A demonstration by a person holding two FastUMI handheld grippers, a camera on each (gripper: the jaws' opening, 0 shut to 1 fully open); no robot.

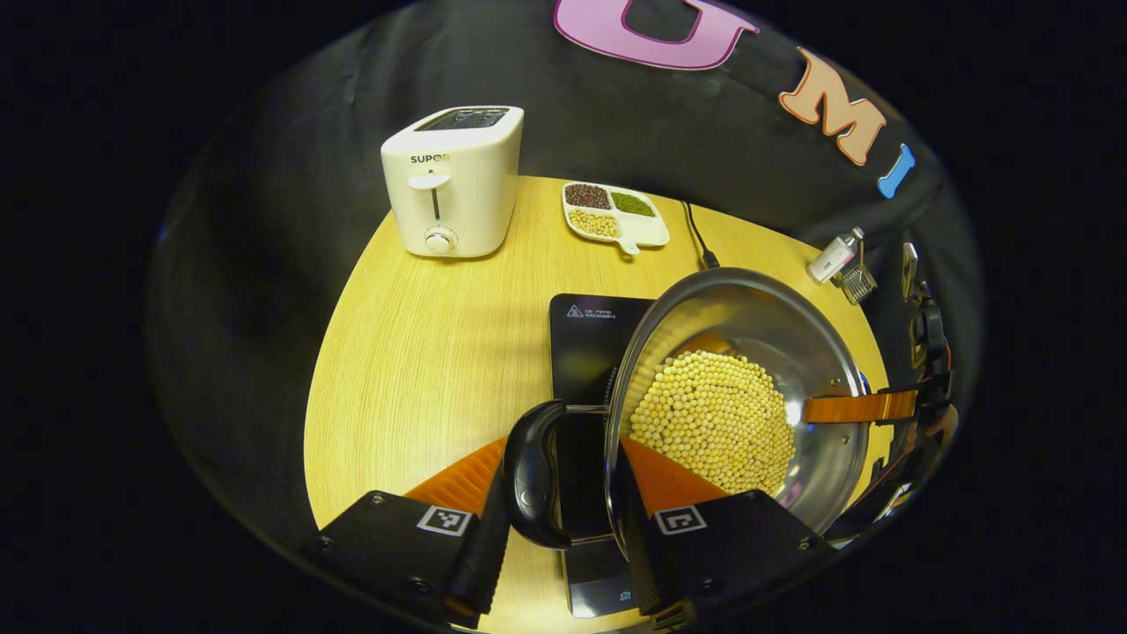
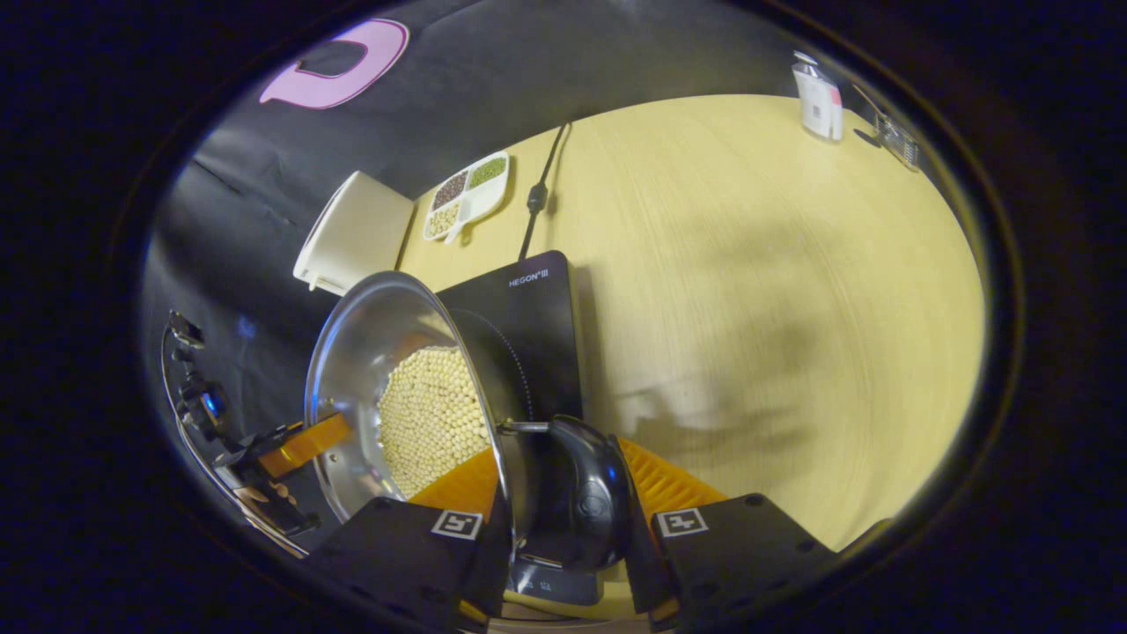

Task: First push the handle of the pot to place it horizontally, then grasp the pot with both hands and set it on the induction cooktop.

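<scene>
Pot [image 1: 748, 387] of soybeans held over the induction cooktop [image 1: 585, 343]: my left tongs [image 1: 563, 506] and right tongs [image 2: 568, 519] each clench 1 handle; uneven lowering could spill beans.

white toaster [image 1: 453, 180], divided bean dish [image 1: 614, 214] (three kinds), small bottle [image 1: 835, 256]
</scene>
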